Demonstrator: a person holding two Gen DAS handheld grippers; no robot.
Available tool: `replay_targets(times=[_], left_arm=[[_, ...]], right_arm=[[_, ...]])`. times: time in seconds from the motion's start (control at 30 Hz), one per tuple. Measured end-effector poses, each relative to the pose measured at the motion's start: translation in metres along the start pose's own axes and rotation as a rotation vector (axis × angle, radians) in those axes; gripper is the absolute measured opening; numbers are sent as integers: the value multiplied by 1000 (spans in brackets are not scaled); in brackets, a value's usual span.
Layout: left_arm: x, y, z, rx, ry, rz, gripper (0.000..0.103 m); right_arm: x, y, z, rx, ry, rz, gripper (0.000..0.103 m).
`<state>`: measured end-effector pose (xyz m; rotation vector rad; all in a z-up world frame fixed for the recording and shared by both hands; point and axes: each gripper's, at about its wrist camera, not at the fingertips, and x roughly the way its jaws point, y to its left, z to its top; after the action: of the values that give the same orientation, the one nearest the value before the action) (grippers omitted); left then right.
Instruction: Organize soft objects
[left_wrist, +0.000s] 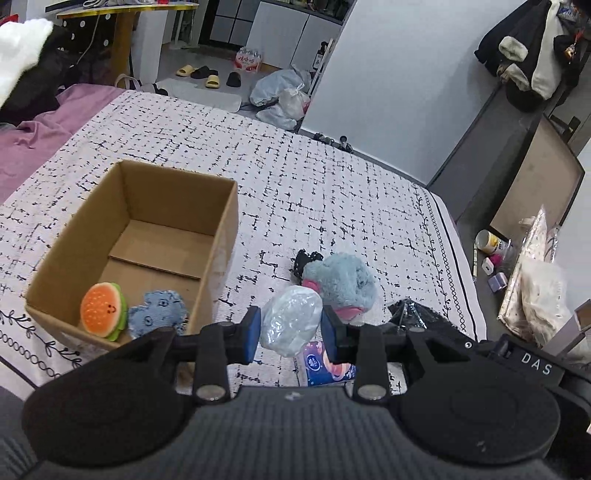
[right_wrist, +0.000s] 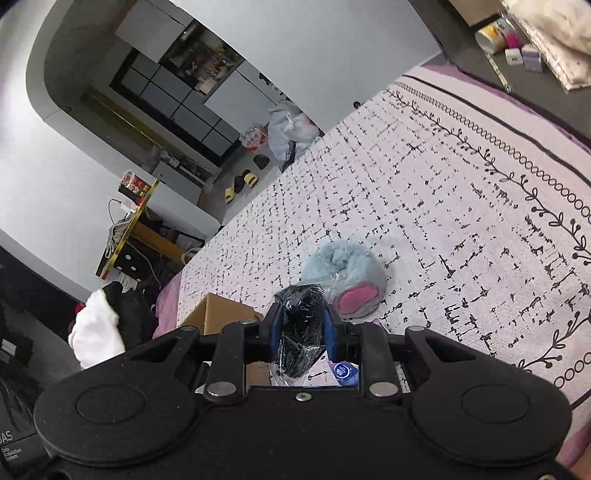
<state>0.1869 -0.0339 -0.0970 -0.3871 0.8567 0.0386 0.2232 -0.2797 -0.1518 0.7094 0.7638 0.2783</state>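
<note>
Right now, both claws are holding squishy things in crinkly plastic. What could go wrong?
The left claw pinches a pale plastic-wrapped bundle; slick film might slip before reaching the cardboard box. The right claw grips a black item in clear wrap by its wrapping, so it could slide out.

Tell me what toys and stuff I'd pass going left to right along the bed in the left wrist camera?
Burger plush → denim patch toy, both in the cardboard box → clear-wrapped bundle in the left tongs → fluffy blue plush → black bag.

blue packet (left_wrist: 325, 363) half hidden behind fingers (left_wrist: 328, 332), print unreadable
</note>
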Motion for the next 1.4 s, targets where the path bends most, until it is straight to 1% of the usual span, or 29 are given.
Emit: replay_targets(times=[0.47,0.73,0.77,0.87,0.93,0.97,1.17,1.23,1.3,1.4], left_arm=[[-31,26,14,-6,-48,-25,33],[-41,49,24,-21,-68,-17,33],[-41,52,26,-22,-67,-15,33],[-43,61,28,-23,-67,-16,33],[-43,67,31,-24,-68,-17,34],[-43,70,31,-28,-67,-18,33],[-41,92,37,-45,-67,-2,33],[-40,99,38,-51,-66,5,33],[-38,105,38,-60,-61,11,33],[-34,113,38,-69,-56,18,33]], right_arm=[[-22,30,-1,-53,-68,-7,23],[-26,49,-4,-96,-86,-18,23],[-26,52,-5,-102,-89,-16,20],[-27,59,-7,-113,-91,-9,19],[-27,65,-8,-135,-95,-7,15],[-25,67,-9,-142,-93,-8,13],[-14,70,-17,-147,-70,-26,12],[-8,66,-20,-133,-52,-37,15],[-2,61,-22,-125,-32,-70,20],[7,49,-26,-101,9,-114,23]])
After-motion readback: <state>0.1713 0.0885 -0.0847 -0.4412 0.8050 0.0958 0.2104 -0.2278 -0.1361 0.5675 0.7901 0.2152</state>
